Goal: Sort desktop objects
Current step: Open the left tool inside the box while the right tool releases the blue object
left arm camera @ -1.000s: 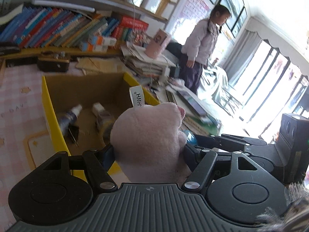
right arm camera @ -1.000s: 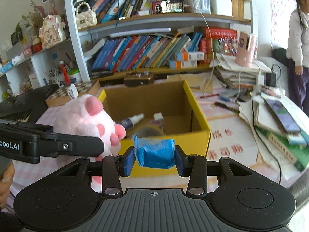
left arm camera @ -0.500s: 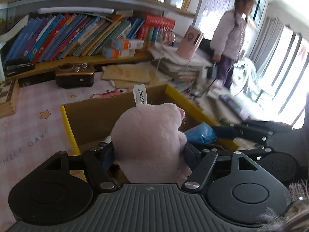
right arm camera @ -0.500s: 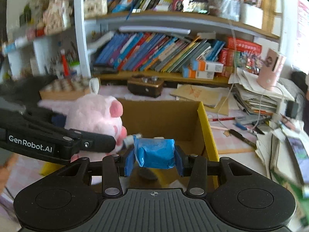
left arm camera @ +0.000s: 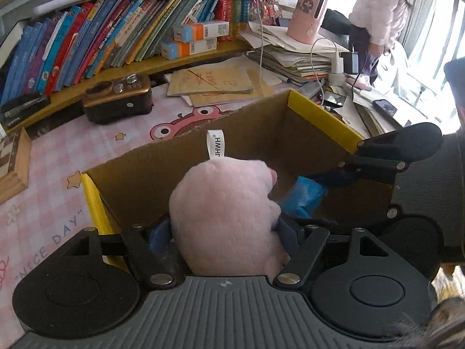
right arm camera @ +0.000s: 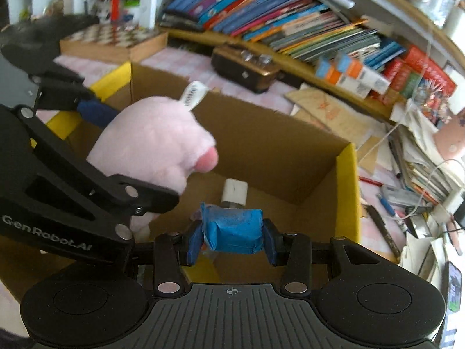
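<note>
A cardboard box (left arm camera: 319,116) with yellow rims stands open on the pink checked desk mat. My left gripper (left arm camera: 222,232) holds a pink plush toy (left arm camera: 226,218) over the box's near left part. Its jaws are opening, and the blue pads still touch the toy's sides. In the right wrist view, the plush toy (right arm camera: 151,142) hangs between the left gripper's fingers (right arm camera: 96,113). My right gripper (right arm camera: 232,232) is shut on a blue wrapped packet (right arm camera: 232,229), over the inside of the box (right arm camera: 345,174). A white-capped bottle (right arm camera: 234,192) lies on the box floor.
A brown and gold case (left arm camera: 116,99) sits behind the box, under a shelf of leaning books (left arm camera: 87,37). Stacked papers, cables and a pink cylinder (left arm camera: 308,14) crowd the right side. A chessboard (right arm camera: 113,40) lies far left. A person (left arm camera: 380,14) stands by the window.
Both grippers moved in over the box and tipped downward, carrying the plush toy and the blue packet. More of the left gripper's left pad shows beside the toy now.
</note>
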